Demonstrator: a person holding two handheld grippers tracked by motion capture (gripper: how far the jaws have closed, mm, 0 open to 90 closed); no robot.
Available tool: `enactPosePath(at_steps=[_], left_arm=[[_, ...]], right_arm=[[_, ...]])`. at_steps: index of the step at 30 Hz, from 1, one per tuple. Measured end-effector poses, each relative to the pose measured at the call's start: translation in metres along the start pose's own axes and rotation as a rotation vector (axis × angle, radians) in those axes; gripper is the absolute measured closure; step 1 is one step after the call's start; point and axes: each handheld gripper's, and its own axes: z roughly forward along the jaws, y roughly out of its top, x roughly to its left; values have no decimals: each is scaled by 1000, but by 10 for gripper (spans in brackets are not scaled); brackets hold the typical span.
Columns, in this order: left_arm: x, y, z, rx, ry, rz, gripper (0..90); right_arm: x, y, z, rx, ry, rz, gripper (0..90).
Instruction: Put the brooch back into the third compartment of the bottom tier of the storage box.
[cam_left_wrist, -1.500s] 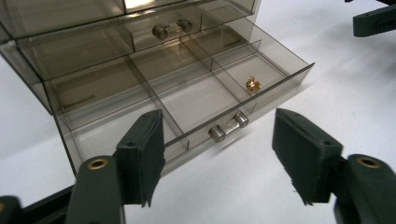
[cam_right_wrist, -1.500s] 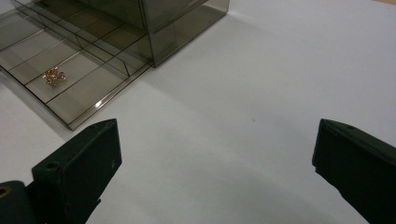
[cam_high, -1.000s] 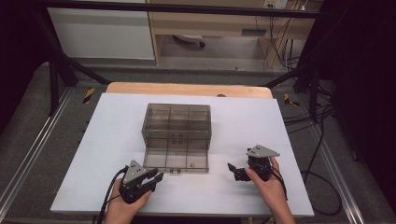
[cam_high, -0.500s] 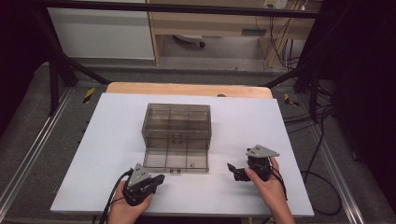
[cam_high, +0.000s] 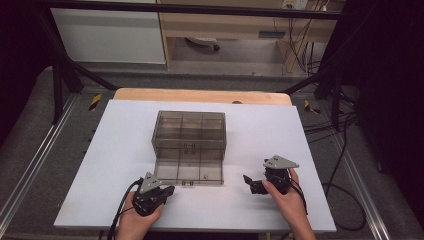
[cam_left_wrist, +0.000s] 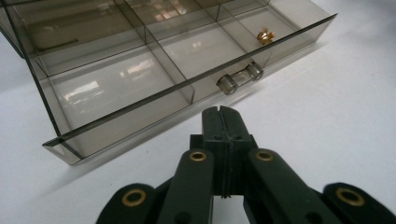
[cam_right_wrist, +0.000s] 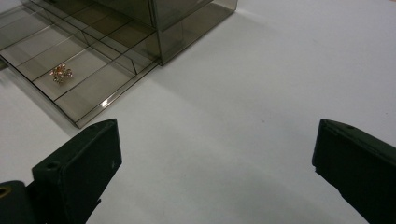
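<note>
Left gripper (cam_left_wrist: 223, 112): its jaws have just closed and now meet flat, with nothing between them.
Left gripper's place: in the high view it sits slightly nearer the bench's near edge, a little back from the drawer (cam_high: 189, 172).

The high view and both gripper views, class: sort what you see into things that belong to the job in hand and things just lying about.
Belong to the job:
smoky drawer box
pulled-out drawer with its handle
small gold trinket in the drawer
left gripper, shut
right gripper, open

Just lying about:
white table top
wooden board
floor cables
</note>
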Motion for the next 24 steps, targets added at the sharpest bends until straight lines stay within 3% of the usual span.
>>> enactPosePath(at_steps=[10,24], left_arm=[[3,12,7,26,13,9,900],[0,13,18,44,11,9,900]], right_arm=[[0,-1,-1,0,-1,3,19],[-1,0,-1,3,1,1,19]])
